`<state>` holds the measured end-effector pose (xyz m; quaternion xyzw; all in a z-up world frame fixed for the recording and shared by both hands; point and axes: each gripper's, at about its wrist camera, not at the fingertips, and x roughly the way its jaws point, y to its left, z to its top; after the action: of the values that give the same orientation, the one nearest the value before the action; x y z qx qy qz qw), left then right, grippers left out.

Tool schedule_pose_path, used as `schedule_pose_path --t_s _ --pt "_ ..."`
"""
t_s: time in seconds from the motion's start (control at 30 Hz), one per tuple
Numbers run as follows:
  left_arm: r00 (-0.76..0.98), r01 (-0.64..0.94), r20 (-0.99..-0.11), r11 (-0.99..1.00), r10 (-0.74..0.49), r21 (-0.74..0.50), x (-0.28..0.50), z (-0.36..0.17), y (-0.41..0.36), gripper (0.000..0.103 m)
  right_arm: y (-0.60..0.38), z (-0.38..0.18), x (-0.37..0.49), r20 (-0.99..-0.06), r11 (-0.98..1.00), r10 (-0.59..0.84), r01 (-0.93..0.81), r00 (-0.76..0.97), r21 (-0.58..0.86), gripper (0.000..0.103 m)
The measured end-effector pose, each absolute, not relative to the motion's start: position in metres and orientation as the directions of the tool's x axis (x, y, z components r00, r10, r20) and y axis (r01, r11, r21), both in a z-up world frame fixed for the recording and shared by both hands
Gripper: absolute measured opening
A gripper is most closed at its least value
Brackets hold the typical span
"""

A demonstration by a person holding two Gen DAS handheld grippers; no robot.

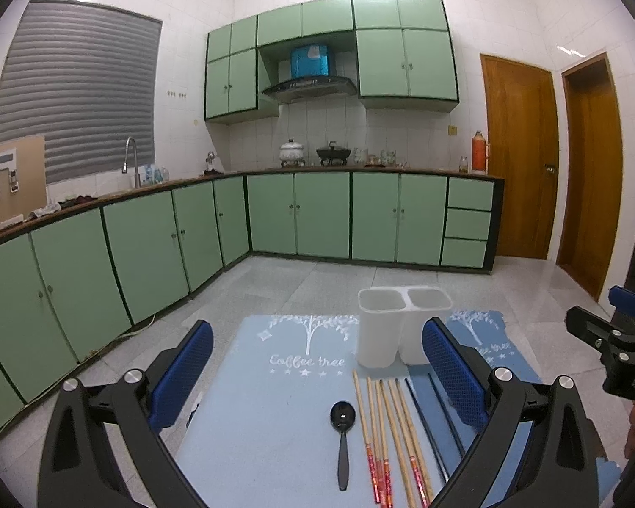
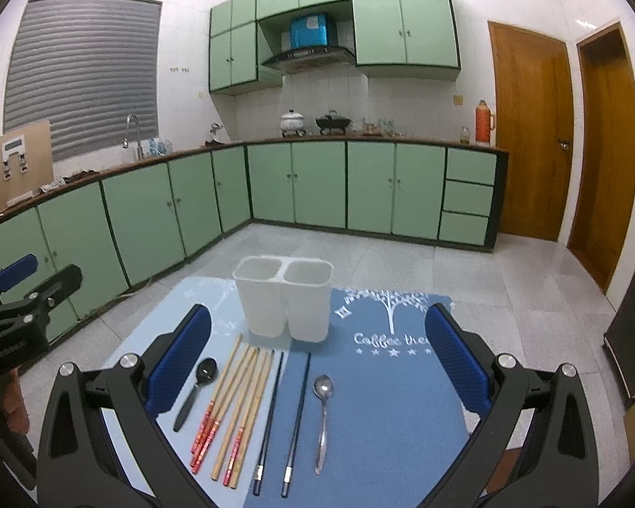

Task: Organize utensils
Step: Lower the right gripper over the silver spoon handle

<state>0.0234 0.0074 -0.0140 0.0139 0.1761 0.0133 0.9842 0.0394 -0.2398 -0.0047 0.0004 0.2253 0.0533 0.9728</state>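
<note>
A white two-compartment utensil holder (image 2: 284, 301) stands upright and empty at the far side of two blue mats; it also shows in the left wrist view (image 1: 402, 325). In front of it lie a black spoon (image 2: 197, 385), several wooden chopsticks with red ends (image 2: 233, 406), two dark chopsticks (image 2: 283, 419) and a metal spoon (image 2: 322, 415). The black spoon (image 1: 343, 436) and wooden chopsticks (image 1: 391, 432) show in the left wrist view too. My left gripper (image 1: 317, 376) is open and empty above the light mat. My right gripper (image 2: 317, 360) is open and empty above the utensils.
A light blue mat (image 1: 266, 406) and a darker blue mat (image 2: 393, 402) lie side by side on a low surface over a grey tiled floor. Green kitchen cabinets (image 2: 300, 186) run along the back and left. Wooden doors (image 2: 529, 135) are at the right.
</note>
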Motion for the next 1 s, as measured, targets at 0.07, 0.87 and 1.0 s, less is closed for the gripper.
schedule_pose_path --t_s 0.07,0.87,1.0 --pt "0.926 -0.025 -0.376 0.999 0.036 0.035 0.033 -0.023 0.010 0.097 -0.242 -0.013 0.048 -0.473 0.996 0.087 -0.087 0.877 0.022 0.098" --pt "0.659 -0.021 -0.749 0.997 0.068 0.072 0.145 -0.170 0.030 0.097 -0.230 -0.162 0.183 -0.834 0.992 0.061 -0.125 0.548 -0.009 0.076" --pt "0.643 -0.005 -0.764 0.998 0.055 0.067 0.154 -0.178 0.026 0.097 -0.229 -0.178 0.197 -0.859 0.991 0.085 -0.131 0.504 0.021 0.067"
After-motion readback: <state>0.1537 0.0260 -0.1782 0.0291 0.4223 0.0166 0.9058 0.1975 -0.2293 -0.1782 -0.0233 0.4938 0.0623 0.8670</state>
